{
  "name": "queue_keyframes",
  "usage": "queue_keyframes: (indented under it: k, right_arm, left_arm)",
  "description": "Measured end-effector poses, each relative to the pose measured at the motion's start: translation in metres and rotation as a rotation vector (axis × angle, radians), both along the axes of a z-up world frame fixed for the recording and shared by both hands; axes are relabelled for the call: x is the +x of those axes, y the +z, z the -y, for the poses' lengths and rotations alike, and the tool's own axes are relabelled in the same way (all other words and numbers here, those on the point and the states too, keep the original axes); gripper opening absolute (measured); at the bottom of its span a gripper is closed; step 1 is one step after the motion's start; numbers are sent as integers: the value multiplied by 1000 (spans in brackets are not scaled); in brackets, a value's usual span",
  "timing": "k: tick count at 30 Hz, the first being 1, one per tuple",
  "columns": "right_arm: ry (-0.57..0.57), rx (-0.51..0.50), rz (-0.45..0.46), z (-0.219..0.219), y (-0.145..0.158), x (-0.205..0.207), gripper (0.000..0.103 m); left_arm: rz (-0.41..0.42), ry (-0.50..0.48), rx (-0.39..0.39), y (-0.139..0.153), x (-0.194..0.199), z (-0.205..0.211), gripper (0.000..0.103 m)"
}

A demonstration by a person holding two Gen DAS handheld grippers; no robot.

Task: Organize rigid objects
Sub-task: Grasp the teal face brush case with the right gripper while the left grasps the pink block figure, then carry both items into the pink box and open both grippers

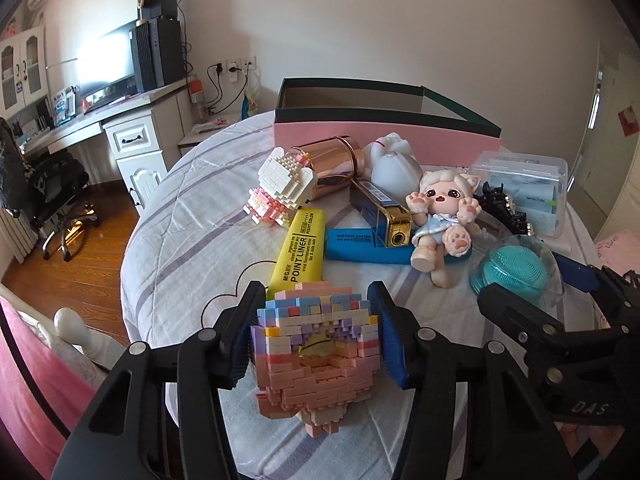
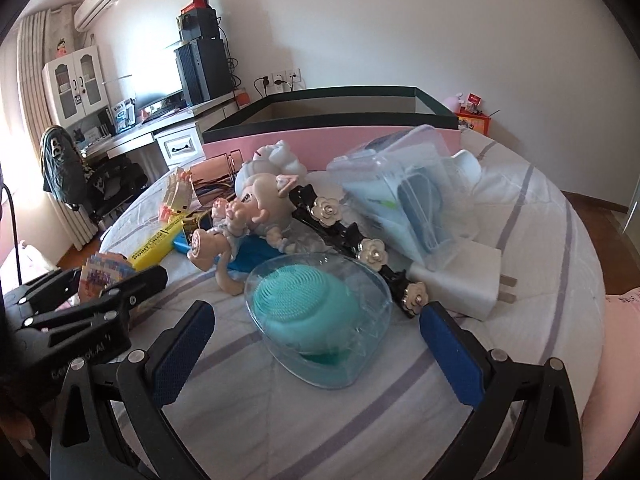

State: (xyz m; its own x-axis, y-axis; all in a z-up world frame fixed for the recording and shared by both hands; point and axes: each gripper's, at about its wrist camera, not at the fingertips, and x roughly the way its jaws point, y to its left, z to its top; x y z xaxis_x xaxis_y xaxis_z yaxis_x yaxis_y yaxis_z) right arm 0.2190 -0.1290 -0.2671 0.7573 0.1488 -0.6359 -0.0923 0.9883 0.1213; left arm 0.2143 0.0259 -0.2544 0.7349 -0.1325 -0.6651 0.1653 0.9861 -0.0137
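A pastel block figure (image 1: 312,344) sits between the jaws of my left gripper (image 1: 316,292), low over the striped quilt; both pads touch its sides, so the gripper is shut on it. In the right wrist view that figure (image 2: 105,274) shows in the left gripper (image 2: 100,292) at the left edge. My right gripper (image 2: 316,312) is open, with a finger on either side of a teal silicone brush in a clear heart-shaped case (image 2: 316,312), not touching it. The right gripper (image 1: 532,284) also shows beside the case (image 1: 516,276) in the left wrist view.
A pink box with a dark green rim (image 1: 384,136) stands open at the back of the round bed. Before it lie a yellow highlighter (image 1: 300,248), a blue highlighter (image 1: 360,246), a doll (image 1: 440,216), a white block figure (image 1: 280,184), a rose-gold can (image 1: 332,164), a clear plastic box (image 2: 404,184), a flowered hair clip (image 2: 352,232) and a white plug (image 2: 460,280).
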Motion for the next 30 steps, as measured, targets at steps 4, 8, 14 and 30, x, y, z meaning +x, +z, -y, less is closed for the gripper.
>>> queue_keyframes:
  k: [4, 8, 14, 30]
  right_arm:
    - [4, -25, -16, -2, -7, 9, 71]
    - [32, -47, -2, -4, -10, 4, 71]
    - [52, -25, 25, 1, -1, -11, 71]
    - [74, -33, 218, 26, 86, 5, 70]
  left_arm:
    - [2, -1, -6, 1, -2, 3, 54]
    - [6, -17, -7, 3, -5, 10, 54]
    - [45, -57, -10, 22, -13, 24, 54]
    - [175, -133, -32, 107, 47, 60, 54]
